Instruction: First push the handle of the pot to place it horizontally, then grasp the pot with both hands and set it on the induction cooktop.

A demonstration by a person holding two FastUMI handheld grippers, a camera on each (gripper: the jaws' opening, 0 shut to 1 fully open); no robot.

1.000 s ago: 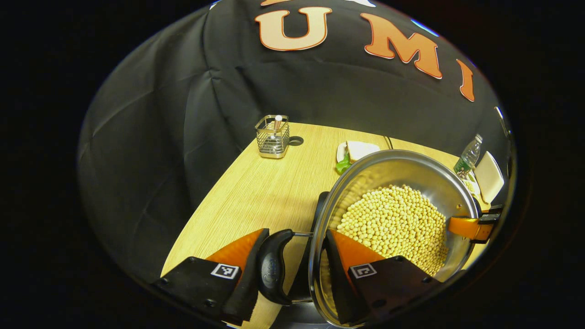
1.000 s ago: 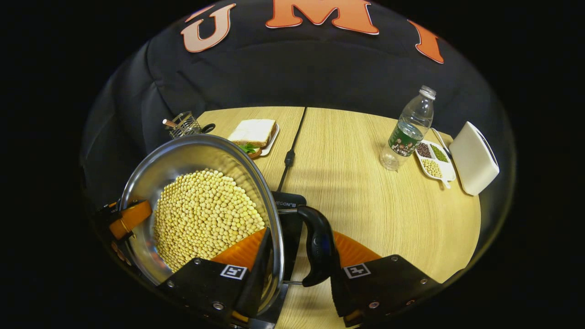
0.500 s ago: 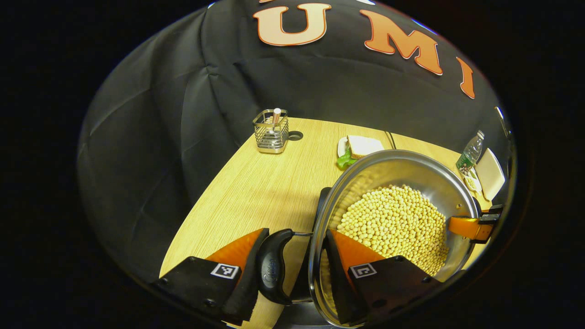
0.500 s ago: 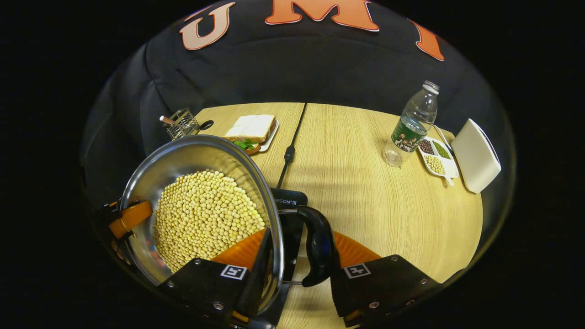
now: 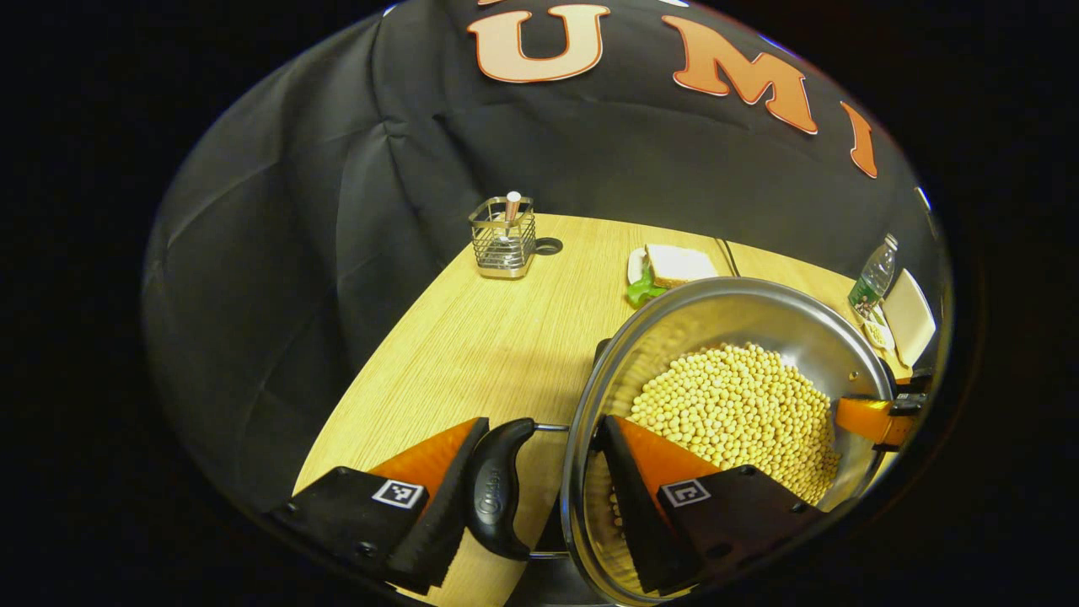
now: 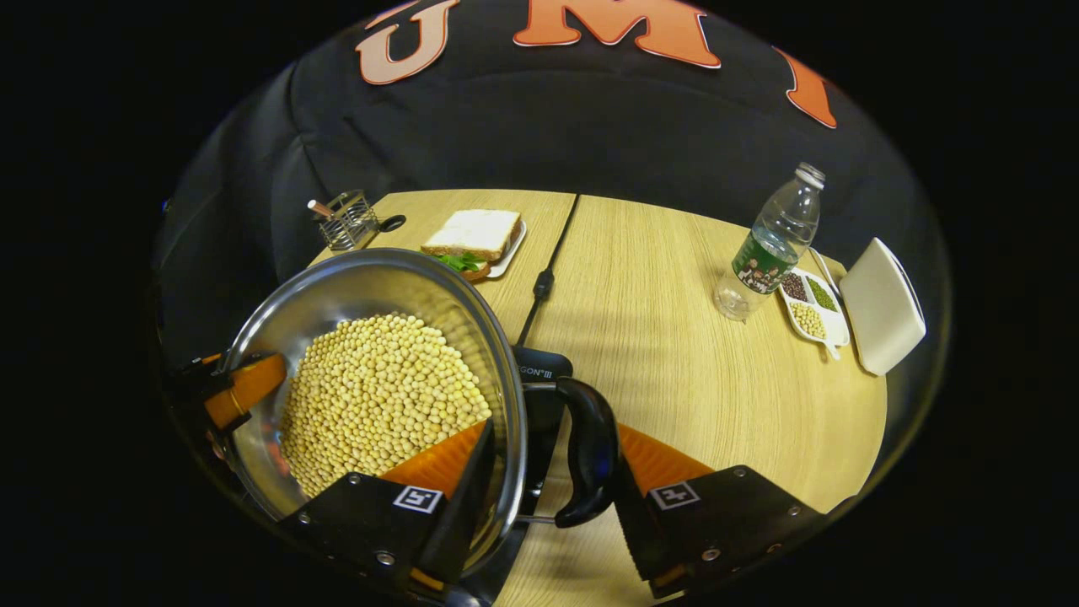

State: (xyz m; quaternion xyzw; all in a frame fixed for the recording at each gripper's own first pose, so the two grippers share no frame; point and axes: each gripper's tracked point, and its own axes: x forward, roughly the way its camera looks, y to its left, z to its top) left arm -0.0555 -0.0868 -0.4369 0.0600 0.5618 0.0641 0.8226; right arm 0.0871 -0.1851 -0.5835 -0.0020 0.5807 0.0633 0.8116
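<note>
Left gripper (image 5: 539,497): it is straddling the pot's rim, one finger lying inside over the beans and the other outside against the black side handle (image 5: 496,489); both fingers are pressing on that handle-and-rim side, so it is clamping the pot.
Right gripper (image 6: 548,497): it is gripping the opposite side the same way, one finger inside the wall and one outside against the other black handle (image 6: 586,462); it is clamping the pot too.
Pot (image 6: 337,291): a shiny steel pot, with no lid on, is being held between the two grippers above the black cooktop (image 6: 539,371), of which a corner is peeking out beside the rim; whether the base is touching the cooktop, I cannot tell.
Pot contents: pale yellow beans (image 6: 379,388) are covering the bottom in a heaped layer, reaching partway up the wall.
Far gripper: in the left gripper view the right gripper's finger is showing at the pot's far rim, and in the right gripper view the left gripper's finger is showing likewise.
Wire basket (image 5: 503,236): it is standing near the table's far corner, holding a slim upright stick.
Small plate (image 6: 506,253): it is carrying a sandwich (image 6: 472,234) with green leaves poking out.
Bottle (image 6: 771,240): clear plastic, standing upright and looking nearly empty.
Divided dish (image 6: 811,305): it is lying just beside the bottle, holding dark, green and yellow beans in separate sections.
White box (image 6: 881,305): it is sitting next to the dish.
Table (image 6: 674,371): light wood, with a black cord running across it toward the cooktop.
</note>
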